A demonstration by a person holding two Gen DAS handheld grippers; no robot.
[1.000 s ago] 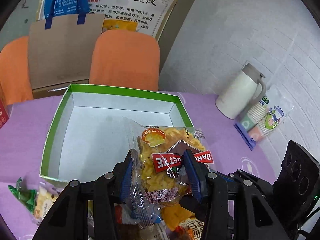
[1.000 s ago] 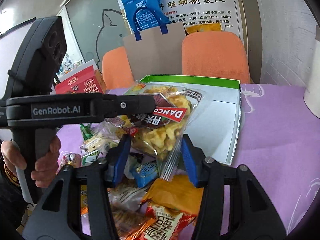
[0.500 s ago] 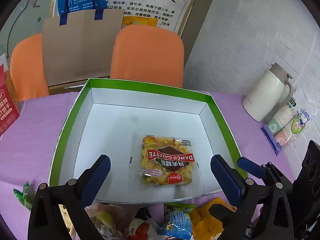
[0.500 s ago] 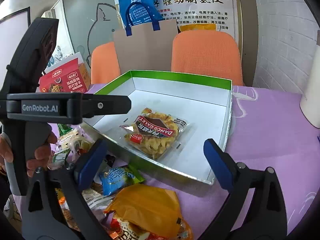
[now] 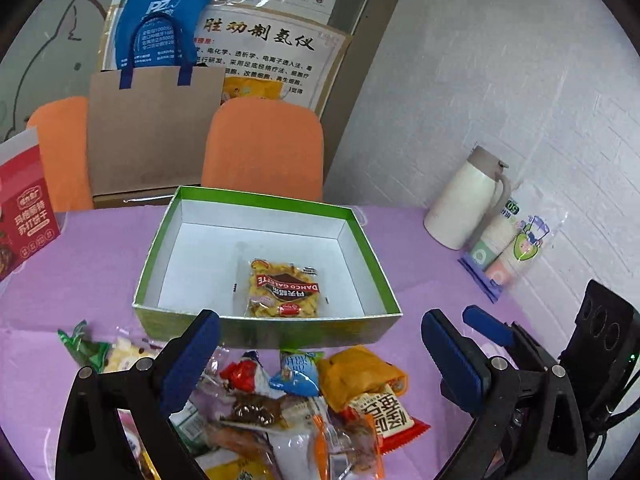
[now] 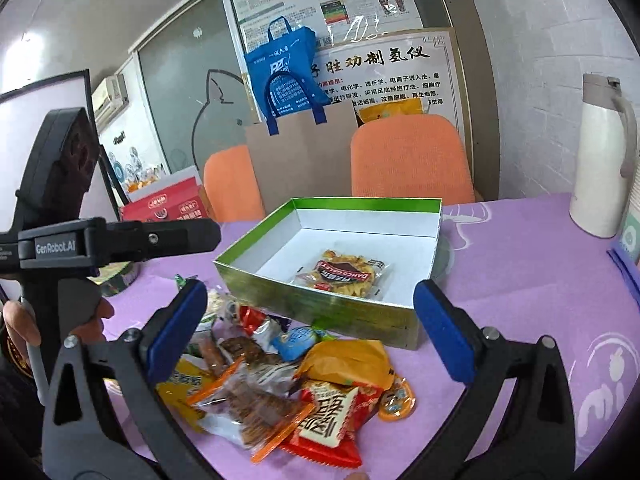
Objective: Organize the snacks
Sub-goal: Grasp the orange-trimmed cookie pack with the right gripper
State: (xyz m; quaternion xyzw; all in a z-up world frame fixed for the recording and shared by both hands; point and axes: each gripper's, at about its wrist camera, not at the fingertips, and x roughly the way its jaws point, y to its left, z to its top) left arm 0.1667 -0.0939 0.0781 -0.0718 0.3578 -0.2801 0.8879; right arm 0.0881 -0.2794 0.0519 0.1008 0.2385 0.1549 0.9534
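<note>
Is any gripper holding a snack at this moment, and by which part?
Nothing is held. The left gripper and right gripper are both open and empty; the biscuit packet lies in the green box.

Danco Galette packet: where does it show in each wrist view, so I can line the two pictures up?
Left wrist: the Danco Galette packet lies flat on the box floor, near the front wall, centre of frame.
Right wrist: the packet lies in the same box, centre of frame and slightly right, print seen at an angle.
Shared landmark: the green-rimmed box around it.

Bright, even light; sharp centre, fisheye-warped dark corners
</note>
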